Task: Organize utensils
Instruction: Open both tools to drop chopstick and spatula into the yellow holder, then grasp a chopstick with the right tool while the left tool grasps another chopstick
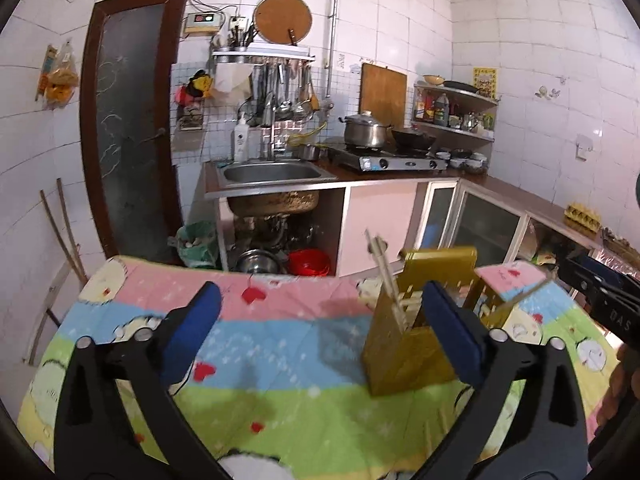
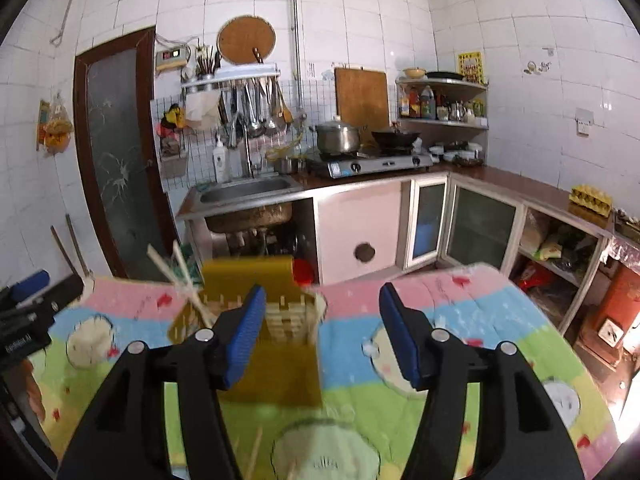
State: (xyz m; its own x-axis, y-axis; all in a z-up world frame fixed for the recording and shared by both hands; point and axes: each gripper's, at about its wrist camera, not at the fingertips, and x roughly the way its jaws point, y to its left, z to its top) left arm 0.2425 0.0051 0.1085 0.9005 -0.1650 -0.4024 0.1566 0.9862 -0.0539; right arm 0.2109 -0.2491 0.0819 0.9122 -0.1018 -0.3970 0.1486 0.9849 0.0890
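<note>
Utensil holder of yellow-gold slotted plastic point(image 2: 280, 344), holding pale wooden chopsticks point(image 1: 390, 280), stands on the pastel cartoon-print cloth point(image 1: 280, 344) at lower centre of both views. Left gripper point(image 1: 320, 332) and right gripper point(image 2: 322, 332), blue-padded, both have jaws apart, empty; a few chopsticks point(image 2: 252, 456) lie bottom left, right view.

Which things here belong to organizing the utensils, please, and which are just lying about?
Job: yellow utensil holder; chopsticks in it; loose chopsticks on the cloth.
Lying about: pot; wok; soap bottle; egg tray.
</note>
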